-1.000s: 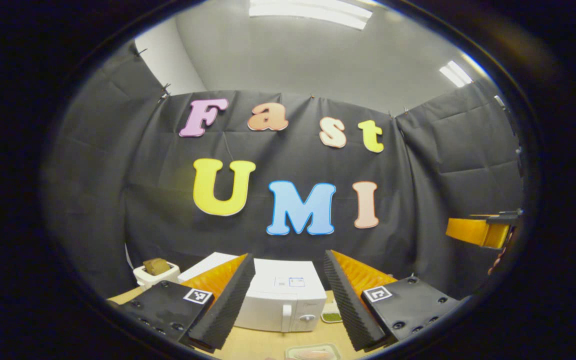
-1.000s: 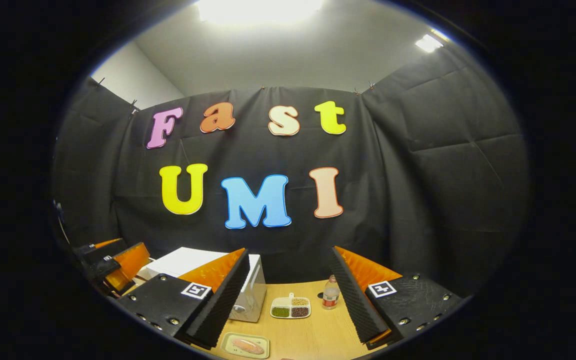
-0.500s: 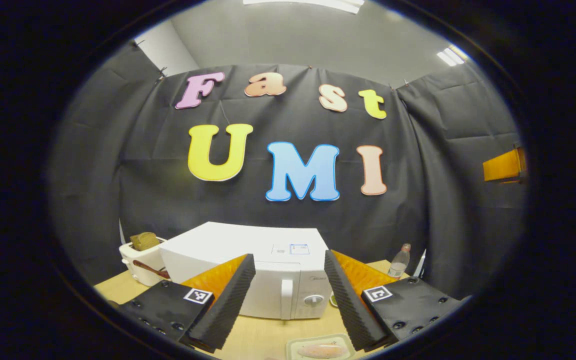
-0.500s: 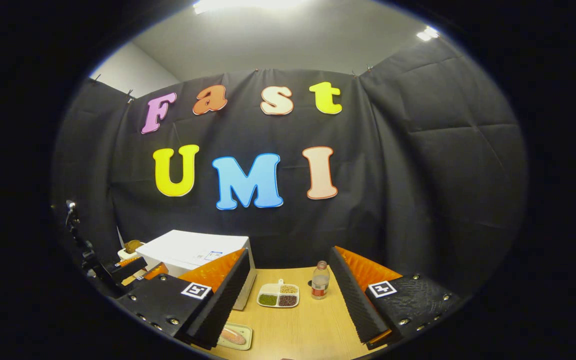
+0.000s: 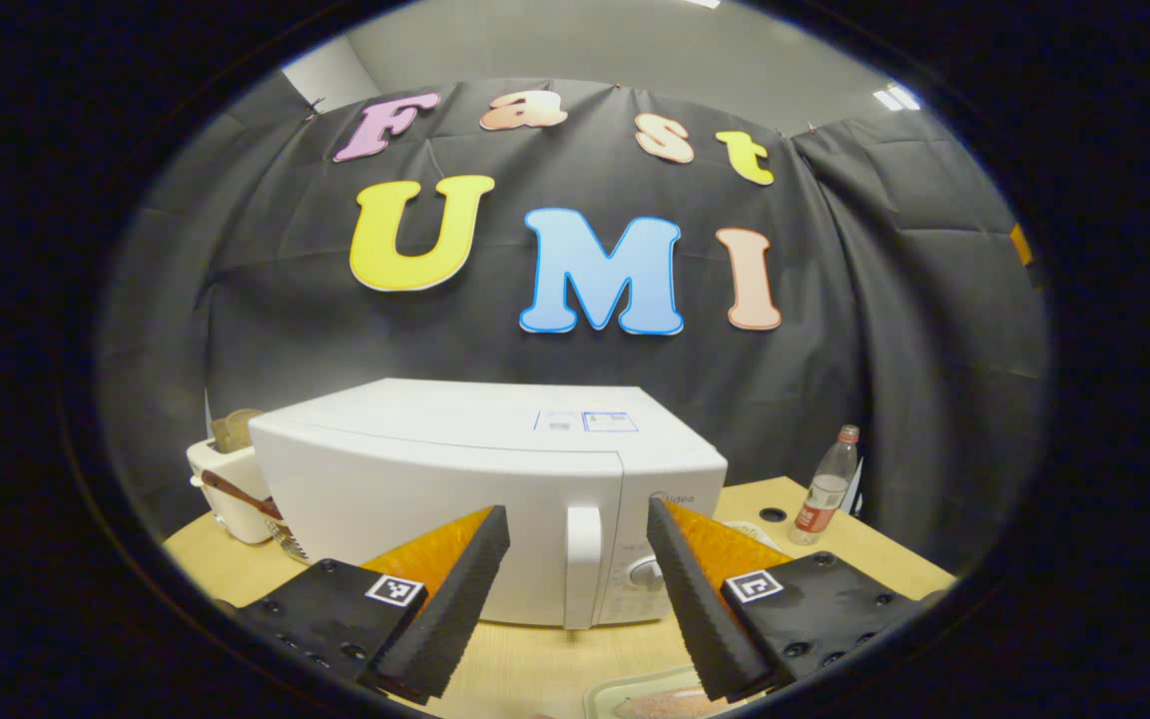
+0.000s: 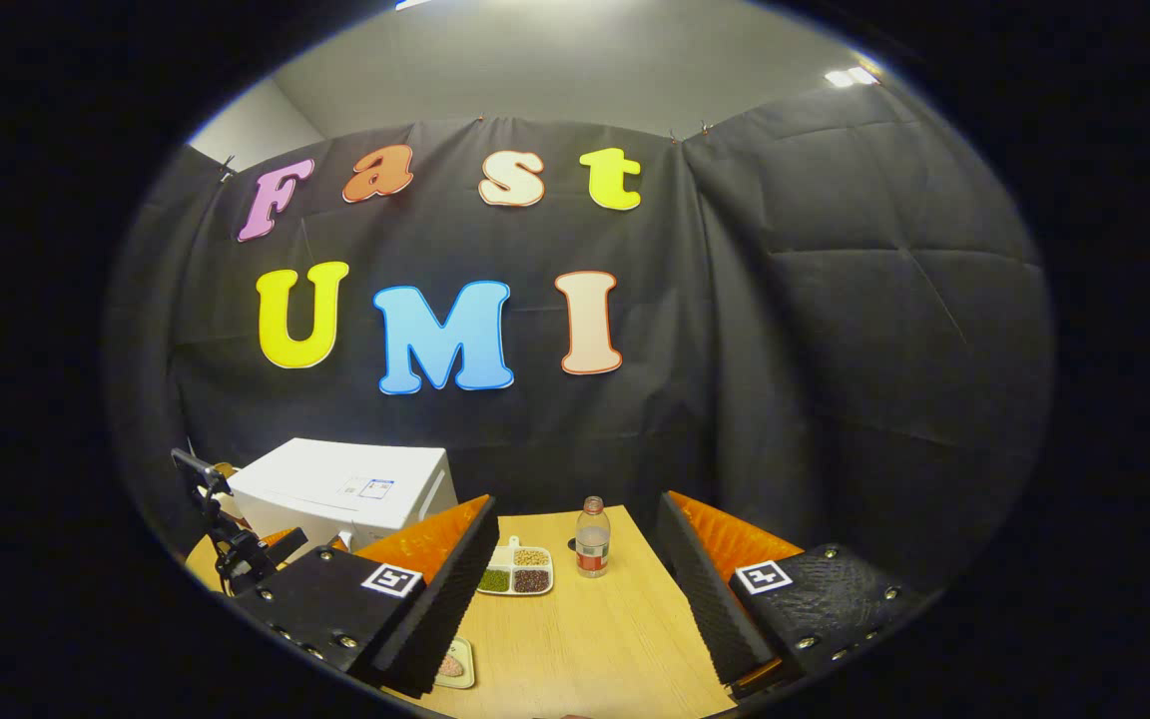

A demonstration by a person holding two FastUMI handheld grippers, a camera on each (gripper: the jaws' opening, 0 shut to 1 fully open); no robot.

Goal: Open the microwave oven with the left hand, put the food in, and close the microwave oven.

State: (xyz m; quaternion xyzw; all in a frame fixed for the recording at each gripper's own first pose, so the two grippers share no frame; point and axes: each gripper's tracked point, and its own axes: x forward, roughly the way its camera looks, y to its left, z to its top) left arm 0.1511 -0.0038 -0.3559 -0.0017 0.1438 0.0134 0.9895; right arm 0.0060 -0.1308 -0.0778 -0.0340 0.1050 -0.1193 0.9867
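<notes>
Left gripper view: the left gripper (image 5: 575, 599), jaws wide apart and holding nothing, faces the closed white microwave oven (image 5: 475, 489), its vertical door handle (image 5: 583, 564) between the fingers. A toaster (image 5: 226, 484) stands at the oven's left; a bottle (image 5: 825, 487) stands near the worktop (image 5: 835, 549) far right corner. The food tray (image 5: 640, 699) lies at the near edge.

Right gripper view: the right gripper (image 6: 575, 599), jaws wide apart and empty, hangs over the worktop. A divided dish (image 6: 515, 574) and the bottle stand beside the oven; the food tray lies behind the left finger.

Cloth-walled rec. booth (image 6: 835, 300), wood table (image 6: 615, 639).
</notes>
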